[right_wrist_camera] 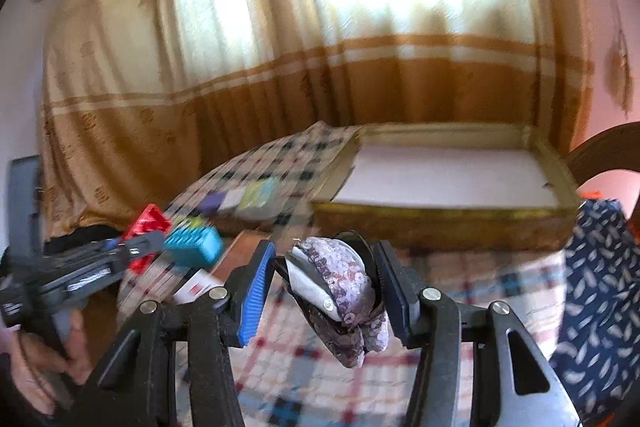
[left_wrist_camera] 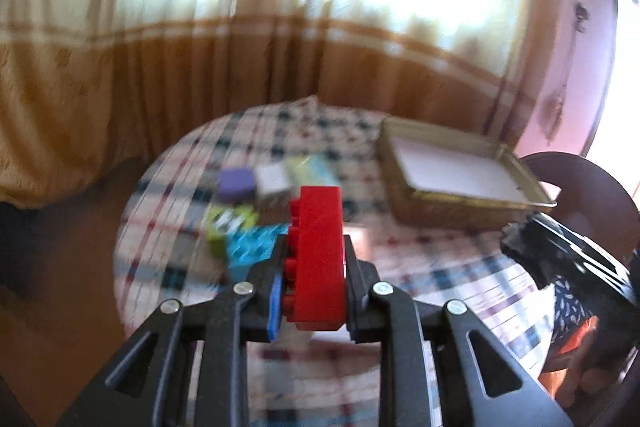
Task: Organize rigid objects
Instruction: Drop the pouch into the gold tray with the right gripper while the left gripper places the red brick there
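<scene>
Pinched upright between the fingers of the left gripper point(left_wrist_camera: 314, 267): a red building brick point(left_wrist_camera: 318, 259), studs facing left, held above the checked tabletop point(left_wrist_camera: 440, 267). Beyond it, blurred, a cluster of blocks, among them a purple block point(left_wrist_camera: 237, 183), a green block point(left_wrist_camera: 228, 227) and a blue block point(left_wrist_camera: 254, 247). Further right, an open gold tin box point(left_wrist_camera: 440, 215) with a white floor, resting on the cloth. In the right wrist view, clamped between the fingers of the right gripper point(right_wrist_camera: 326, 275): a floral fabric pouch point(right_wrist_camera: 344, 291), hanging just in front of the tin's near wall.
</scene>
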Motion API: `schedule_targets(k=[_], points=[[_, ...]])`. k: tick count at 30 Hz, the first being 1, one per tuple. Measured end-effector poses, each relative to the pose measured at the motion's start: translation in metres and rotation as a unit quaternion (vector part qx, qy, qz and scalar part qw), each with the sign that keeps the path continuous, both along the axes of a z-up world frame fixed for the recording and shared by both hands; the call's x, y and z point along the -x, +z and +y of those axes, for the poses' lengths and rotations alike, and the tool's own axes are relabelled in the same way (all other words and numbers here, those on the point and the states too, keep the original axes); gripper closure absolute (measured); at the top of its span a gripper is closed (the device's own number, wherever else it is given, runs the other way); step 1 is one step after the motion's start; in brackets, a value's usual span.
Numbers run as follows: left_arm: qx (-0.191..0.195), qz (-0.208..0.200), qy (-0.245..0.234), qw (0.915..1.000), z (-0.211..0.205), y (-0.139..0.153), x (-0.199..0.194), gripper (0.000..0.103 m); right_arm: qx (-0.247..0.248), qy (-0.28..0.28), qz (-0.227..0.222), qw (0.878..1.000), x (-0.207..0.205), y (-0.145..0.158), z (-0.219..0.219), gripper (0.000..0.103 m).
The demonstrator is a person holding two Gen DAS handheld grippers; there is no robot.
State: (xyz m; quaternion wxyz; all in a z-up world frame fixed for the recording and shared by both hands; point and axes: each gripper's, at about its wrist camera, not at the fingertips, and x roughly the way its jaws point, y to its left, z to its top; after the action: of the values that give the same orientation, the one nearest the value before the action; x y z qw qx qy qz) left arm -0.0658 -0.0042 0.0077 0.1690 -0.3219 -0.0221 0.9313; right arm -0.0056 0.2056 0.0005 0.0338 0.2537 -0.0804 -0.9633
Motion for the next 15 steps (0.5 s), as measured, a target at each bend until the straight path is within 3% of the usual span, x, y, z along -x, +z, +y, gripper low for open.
schedule_targets(k=[10,15], points=[[-0.012,0.012,-0.072,0.9973,0.100,0.009,0.031,0.081,-0.028,-0.122,0.039,0.991,0.033,0.018,0.067,0.050],[-0.008,0.006,-0.082,0.9966,0.147,0.005,0.055,0.081,-0.043,-0.164,0.028,0.985,0.055,0.015,0.091,0.050]])
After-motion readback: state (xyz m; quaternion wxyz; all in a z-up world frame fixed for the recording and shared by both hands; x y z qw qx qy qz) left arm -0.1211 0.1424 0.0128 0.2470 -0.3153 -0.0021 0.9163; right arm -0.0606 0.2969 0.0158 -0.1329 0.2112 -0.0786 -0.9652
